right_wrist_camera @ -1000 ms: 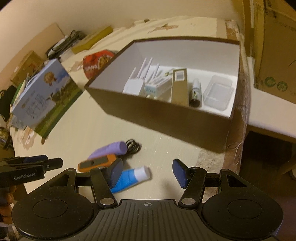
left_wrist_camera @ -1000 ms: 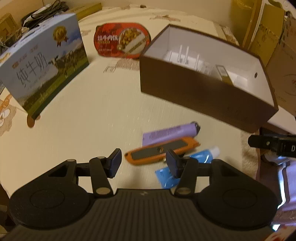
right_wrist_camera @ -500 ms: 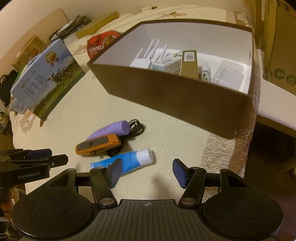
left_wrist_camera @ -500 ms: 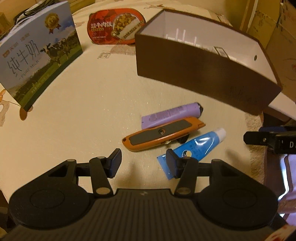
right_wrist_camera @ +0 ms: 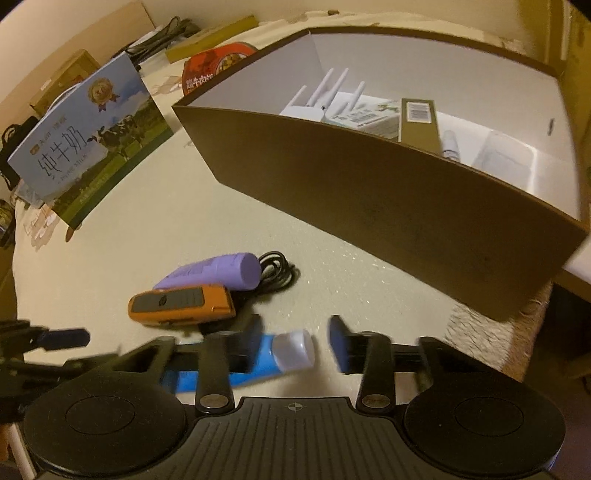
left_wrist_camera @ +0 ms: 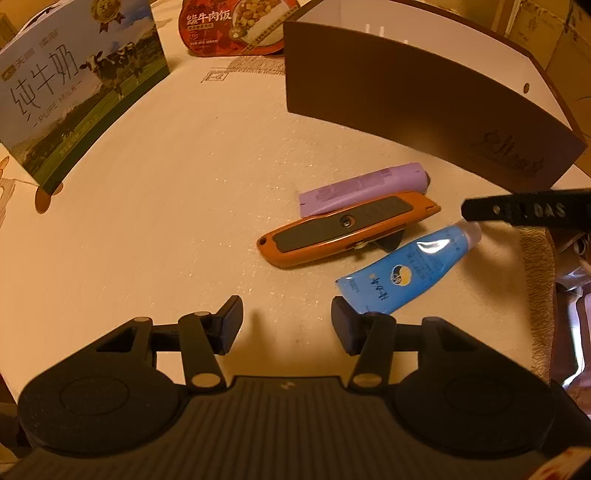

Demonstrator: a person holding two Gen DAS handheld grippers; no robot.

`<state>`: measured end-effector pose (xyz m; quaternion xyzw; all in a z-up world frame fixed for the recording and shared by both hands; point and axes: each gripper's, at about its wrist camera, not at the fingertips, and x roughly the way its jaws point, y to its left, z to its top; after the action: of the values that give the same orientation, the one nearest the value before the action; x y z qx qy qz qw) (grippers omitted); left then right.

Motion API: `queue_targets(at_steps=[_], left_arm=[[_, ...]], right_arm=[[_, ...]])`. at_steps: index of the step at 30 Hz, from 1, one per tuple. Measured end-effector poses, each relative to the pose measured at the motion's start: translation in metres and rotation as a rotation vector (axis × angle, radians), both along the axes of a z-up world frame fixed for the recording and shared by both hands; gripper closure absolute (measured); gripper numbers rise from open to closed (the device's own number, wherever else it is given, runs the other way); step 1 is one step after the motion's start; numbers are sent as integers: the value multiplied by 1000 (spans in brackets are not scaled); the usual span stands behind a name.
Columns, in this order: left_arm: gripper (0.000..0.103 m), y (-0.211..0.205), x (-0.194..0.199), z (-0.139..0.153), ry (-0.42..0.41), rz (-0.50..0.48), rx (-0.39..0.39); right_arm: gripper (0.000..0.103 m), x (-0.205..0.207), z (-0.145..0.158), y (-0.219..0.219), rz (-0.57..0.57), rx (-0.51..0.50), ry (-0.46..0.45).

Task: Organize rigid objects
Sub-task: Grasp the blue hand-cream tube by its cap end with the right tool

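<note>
A blue tube with a white cap [left_wrist_camera: 408, 271] [right_wrist_camera: 291, 350], an orange utility knife [left_wrist_camera: 343, 229] [right_wrist_camera: 181, 306] and a purple tube [left_wrist_camera: 364, 186] [right_wrist_camera: 214, 273] lie together on the table before a brown box [left_wrist_camera: 406, 107] [right_wrist_camera: 369, 199]. My left gripper [left_wrist_camera: 286, 325] is open and empty, low over the table just short of the knife. My right gripper [right_wrist_camera: 293, 345] is open, its jaws on either side of the blue tube's cap. One of its fingers [left_wrist_camera: 517, 210] shows in the left wrist view over the cap.
The box holds a white router [right_wrist_camera: 321, 99], small cartons and a clear case [right_wrist_camera: 506, 162]. A black cable [right_wrist_camera: 277, 273] lies behind the purple tube. A milk carton [left_wrist_camera: 74, 85] [right_wrist_camera: 88, 144] and a red food tub [left_wrist_camera: 236, 26] stand behind. The table edge [left_wrist_camera: 535, 295] lies at right.
Both grippers have come down and closer to the table. The right gripper has moved over the blue tube, so the cap now sits between its open jaws.
</note>
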<state>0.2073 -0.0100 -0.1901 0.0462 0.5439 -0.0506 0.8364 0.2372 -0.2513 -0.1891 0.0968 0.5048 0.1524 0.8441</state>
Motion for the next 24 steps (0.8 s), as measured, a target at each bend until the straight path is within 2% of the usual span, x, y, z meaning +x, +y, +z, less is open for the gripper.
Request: queue_targets(at_steps=[6, 13, 16, 20, 21, 23, 24], left_arm=[[54, 10, -4, -1, 13, 29, -6], [54, 20, -16, -3, 35, 51, -23], [54, 23, -21, -5, 50, 59, -23], [54, 28, -28, -8, 63, 72, -26], [54, 29, -29, -8, 65, 74, -28], [54, 31, -30, -9, 67, 75, -31], [54, 31, -30, -9, 66, 76, -32]], right_arm=[[76, 6, -13, 4, 55, 45, 63], [76, -36, -11, 10, 149, 95, 127], [76, -55, -10, 19, 204, 90, 164], [75, -72, -1, 33, 254, 12, 119], [74, -71, 0, 35, 261, -12, 102], [55, -70, 1, 41, 298, -62, 58], [51, -69, 1, 45, 321, -77, 32]])
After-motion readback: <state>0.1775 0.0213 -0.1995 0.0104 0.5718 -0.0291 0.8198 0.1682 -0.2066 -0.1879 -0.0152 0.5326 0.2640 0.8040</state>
